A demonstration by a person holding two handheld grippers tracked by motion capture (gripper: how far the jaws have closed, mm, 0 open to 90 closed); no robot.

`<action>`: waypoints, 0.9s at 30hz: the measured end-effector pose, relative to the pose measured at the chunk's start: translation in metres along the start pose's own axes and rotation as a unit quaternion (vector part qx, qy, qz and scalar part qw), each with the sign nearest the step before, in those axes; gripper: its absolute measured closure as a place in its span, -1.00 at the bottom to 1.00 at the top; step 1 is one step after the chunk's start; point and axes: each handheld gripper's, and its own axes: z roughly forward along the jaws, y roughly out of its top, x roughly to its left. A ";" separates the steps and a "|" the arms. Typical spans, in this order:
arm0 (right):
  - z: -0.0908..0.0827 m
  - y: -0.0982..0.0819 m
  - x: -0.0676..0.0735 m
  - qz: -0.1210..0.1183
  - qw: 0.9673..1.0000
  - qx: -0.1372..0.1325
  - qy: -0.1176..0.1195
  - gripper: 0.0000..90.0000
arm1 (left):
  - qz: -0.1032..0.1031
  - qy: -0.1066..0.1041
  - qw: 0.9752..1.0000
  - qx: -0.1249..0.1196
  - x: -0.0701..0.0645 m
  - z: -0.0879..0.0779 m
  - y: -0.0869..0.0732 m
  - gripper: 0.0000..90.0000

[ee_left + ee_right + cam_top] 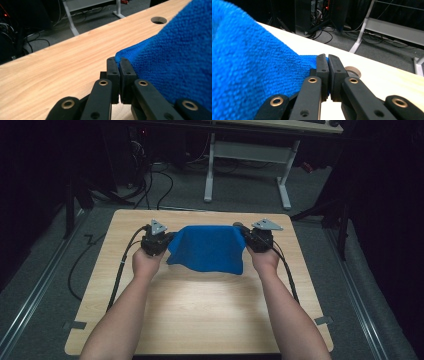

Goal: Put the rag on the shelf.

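A blue cloth (207, 247) hangs stretched between my two grippers over the far half of the wooden table (200, 315). My left gripper (167, 239) is shut on the cloth's left corner, and its lower edge droops toward the tabletop. In the left gripper view the black jaws (118, 61) pinch the blue cloth (175, 57) corner just above the wood. My right gripper (246, 236) is shut on the right corner. The right gripper view has its jaws (327, 58) clamped on the blue cloth (249, 65), which spreads away to the left.
A round cable hole (158, 20) sits in the tabletop near its far edge, also seen as a grommet (352, 71) behind the right jaws. Beyond the table stands a white desk frame (247, 157) with cables (160, 185) on the grey floor.
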 end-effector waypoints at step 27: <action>0.005 -0.030 0.004 0.002 1.000 0.024 0.008 0.95 | -0.018 -0.035 0.999 0.035 -0.007 0.006 -0.034 0.95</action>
